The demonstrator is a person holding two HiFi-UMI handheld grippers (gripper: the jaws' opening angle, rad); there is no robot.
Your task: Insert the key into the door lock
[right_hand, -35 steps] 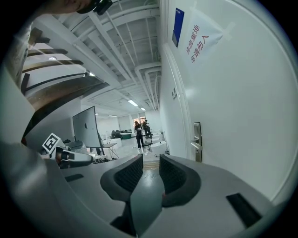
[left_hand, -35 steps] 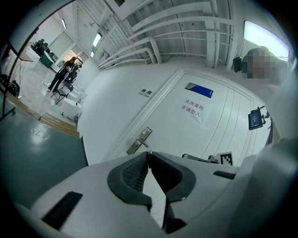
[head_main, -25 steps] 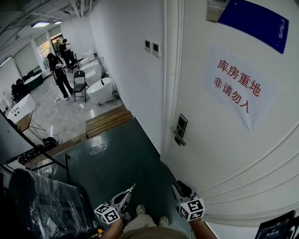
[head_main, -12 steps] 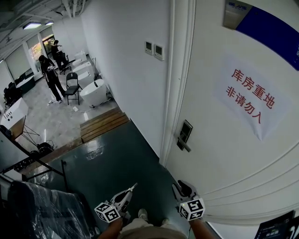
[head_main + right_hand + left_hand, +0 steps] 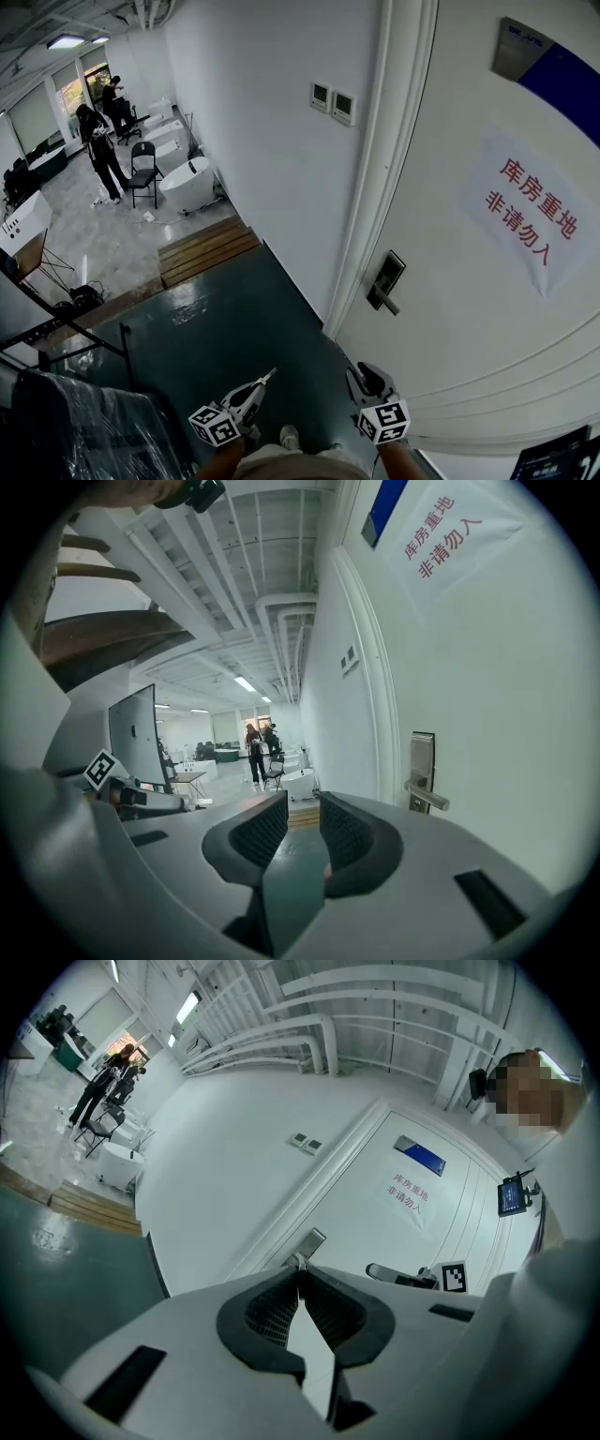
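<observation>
The door lock (image 5: pixel 386 278), a silver plate with a lever handle, sits on the white door (image 5: pixel 469 309) ahead and to the right. It also shows in the left gripper view as the lock (image 5: pixel 312 1240) just above the jaws, and in the right gripper view as the lock (image 5: pixel 422 772). My left gripper (image 5: pixel 261 382) is shut on a thin metal key (image 5: pixel 269 374) that sticks out past its tips (image 5: pixel 300 1262). My right gripper (image 5: pixel 362 377) stands open with nothing between its pads (image 5: pixel 349 832). Both grippers are well short of the lock.
A paper sign (image 5: pixel 534 220) with red characters and a blue plate (image 5: pixel 562 80) hang on the door. Two wall switches (image 5: pixel 333 101) sit left of the door frame. A plastic-wrapped object (image 5: pixel 84 422) stands at lower left, by the dark green floor (image 5: pixel 234 319). People (image 5: pixel 98 141) stand far off.
The view has advanced toward the door: the lock and sign have slid right and down in the head view. Both grippers keep their places in the picture, carried along.
</observation>
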